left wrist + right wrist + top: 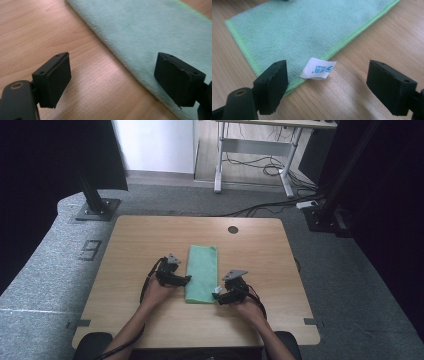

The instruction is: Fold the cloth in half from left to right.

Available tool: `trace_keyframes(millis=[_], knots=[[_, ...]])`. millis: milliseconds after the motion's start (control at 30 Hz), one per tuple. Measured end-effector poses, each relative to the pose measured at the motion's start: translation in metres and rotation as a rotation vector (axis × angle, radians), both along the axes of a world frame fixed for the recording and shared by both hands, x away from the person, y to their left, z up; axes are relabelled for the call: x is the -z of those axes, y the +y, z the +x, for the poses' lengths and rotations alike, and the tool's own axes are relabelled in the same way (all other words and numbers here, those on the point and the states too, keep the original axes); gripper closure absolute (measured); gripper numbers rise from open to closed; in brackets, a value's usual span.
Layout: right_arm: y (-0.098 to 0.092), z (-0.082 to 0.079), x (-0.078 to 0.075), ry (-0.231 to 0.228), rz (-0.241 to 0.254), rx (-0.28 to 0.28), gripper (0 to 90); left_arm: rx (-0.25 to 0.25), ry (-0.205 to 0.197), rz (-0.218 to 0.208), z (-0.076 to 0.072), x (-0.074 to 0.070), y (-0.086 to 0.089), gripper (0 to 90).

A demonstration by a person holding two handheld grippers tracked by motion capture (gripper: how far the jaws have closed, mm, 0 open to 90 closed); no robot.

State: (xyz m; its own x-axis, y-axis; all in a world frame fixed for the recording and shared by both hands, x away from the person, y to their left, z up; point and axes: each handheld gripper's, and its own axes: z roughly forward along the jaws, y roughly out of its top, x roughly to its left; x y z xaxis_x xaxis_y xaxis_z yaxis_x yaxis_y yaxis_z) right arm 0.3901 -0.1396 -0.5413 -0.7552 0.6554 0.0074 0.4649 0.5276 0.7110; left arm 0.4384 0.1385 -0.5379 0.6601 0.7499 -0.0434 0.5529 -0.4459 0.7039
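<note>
Cloth: a folded green cloth (202, 273) lies mid-table, long axis running away from the person.
Left gripper (186, 280): touching the cloth's left edge; jaws wide, holding nothing.
Right gripper (219, 295): at the near right corner by the white tag (318, 68); jaws wide, empty.
Surface: wooden table (135, 240).
Room: grey carpet (40, 270), a desk (260, 150) behind.

Cloth (155, 32) cut off at frame edges, blurred.

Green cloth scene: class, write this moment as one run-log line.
green cloth: folded, flat on table | left gripper: open, at its left edge | right gripper: open, at white tag
</note>
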Motion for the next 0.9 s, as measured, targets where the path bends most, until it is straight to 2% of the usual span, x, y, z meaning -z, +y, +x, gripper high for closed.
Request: trace_keyframes(millis=[333,500,667,800,900], knots=[[-0.007,-0.006,-0.013,-0.012,-0.005,0.002,13.4,0.054,-0.013,-0.024,-0.028,-0.022,0.008,13.7],[-0.014,-0.010,-0.018,-0.011,-0.006,0.006,13.1,0.067,-0.020,-0.009,-0.043,-0.028,0.015,12.7],[-0.023,-0.015,-0.020,-0.005,0.000,0.028,12.0,0.066,-0.024,0.012,-0.056,-0.029,0.023,11.8],[-0.029,-0.020,-0.020,-0.005,0.001,0.041,10.9,0.053,-0.026,0.045,-0.065,-0.024,0.031,10.5],[-0.033,-0.022,-0.019,-0.003,-0.001,0.053,9.8,0.038,-0.020,0.052,-0.069,-0.020,0.037,9.3]])
